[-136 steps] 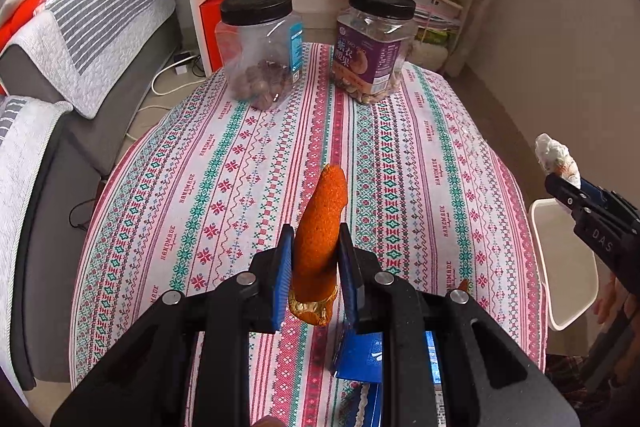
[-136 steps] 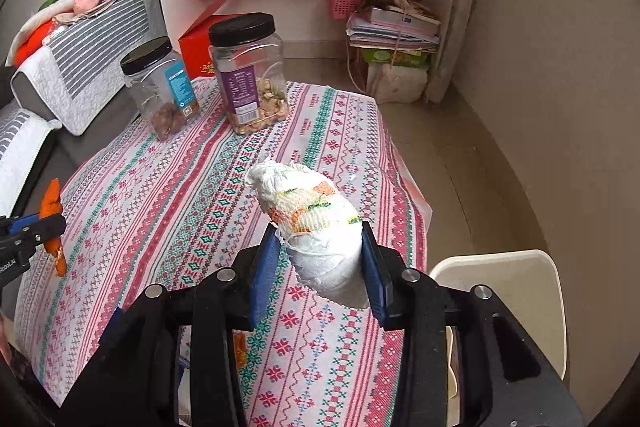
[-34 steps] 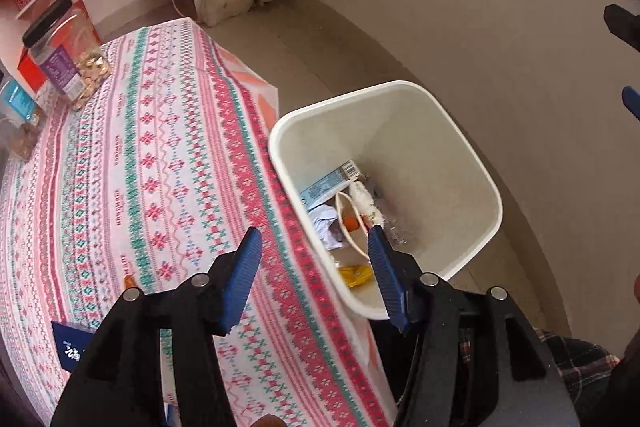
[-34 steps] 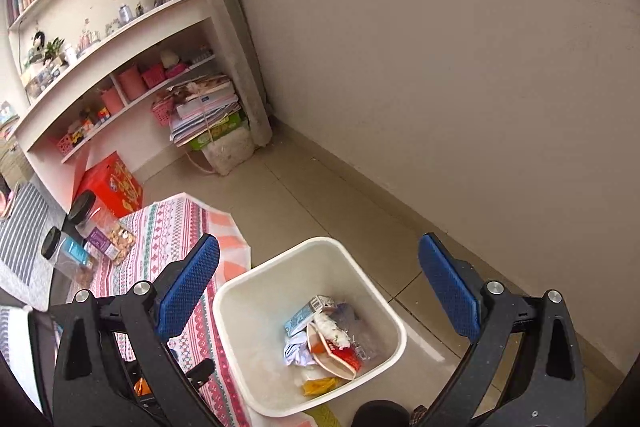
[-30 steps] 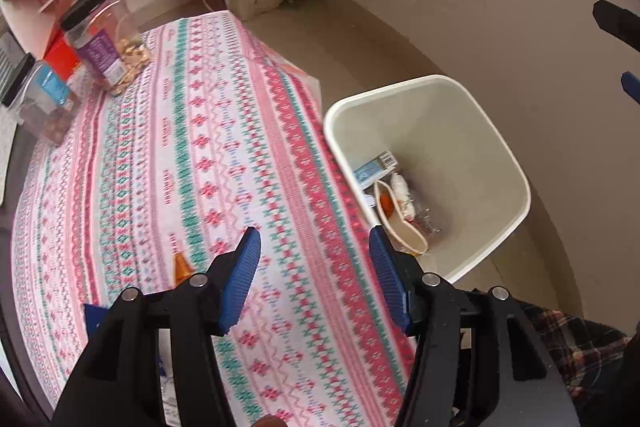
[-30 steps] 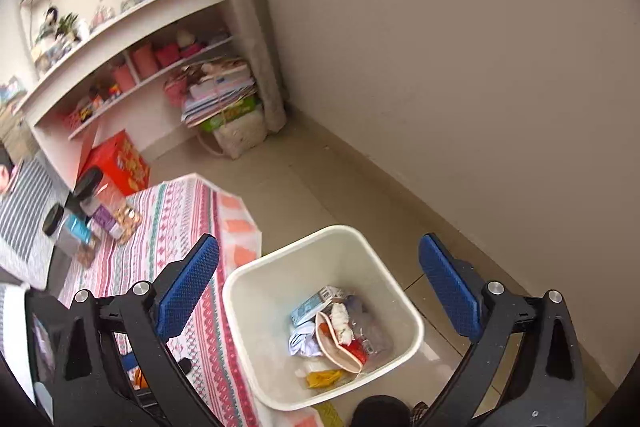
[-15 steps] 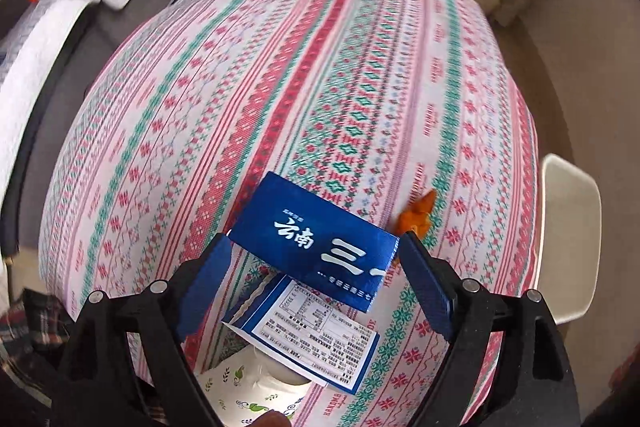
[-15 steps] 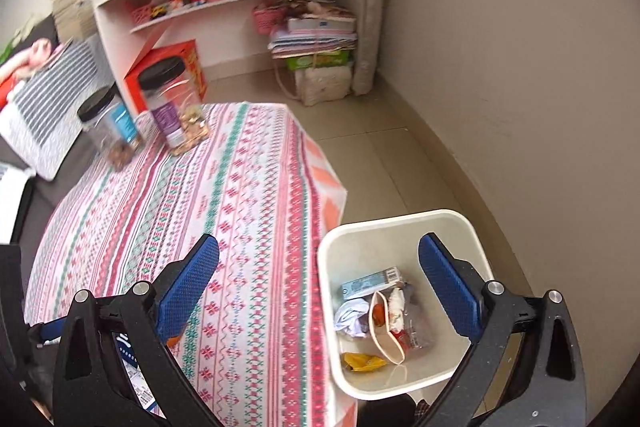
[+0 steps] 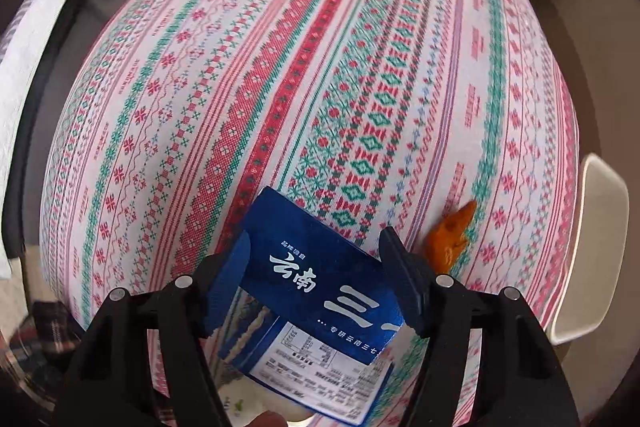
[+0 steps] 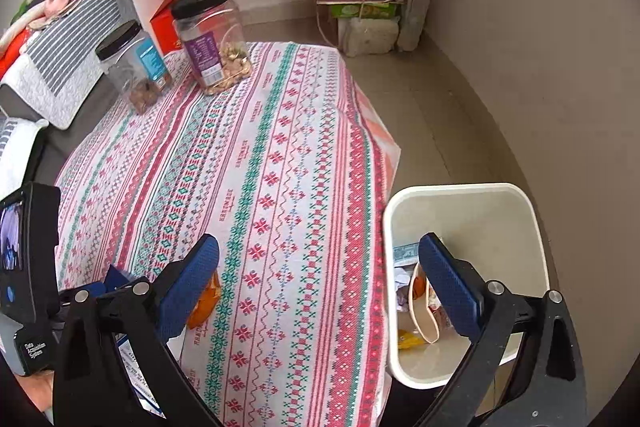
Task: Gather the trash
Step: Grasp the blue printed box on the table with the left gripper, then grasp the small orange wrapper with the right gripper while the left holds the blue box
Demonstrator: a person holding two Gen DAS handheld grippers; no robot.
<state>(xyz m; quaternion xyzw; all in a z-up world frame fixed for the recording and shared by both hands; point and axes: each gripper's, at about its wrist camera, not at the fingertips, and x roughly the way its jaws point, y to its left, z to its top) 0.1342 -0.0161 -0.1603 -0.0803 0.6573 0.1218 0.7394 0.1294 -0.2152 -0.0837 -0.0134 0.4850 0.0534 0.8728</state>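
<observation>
Trash on the tabletop: a blue carton lies at the near edge, between the spread fingers of the left gripper, neither pad clearly pressing it. An orange wrapper lies just right of the carton. The right gripper hangs spread wide, empty, between tabletop and white bin.

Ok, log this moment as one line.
left gripper: open around blue box | right gripper: open, empty | orange wrapper: on tablecloth
</observation>
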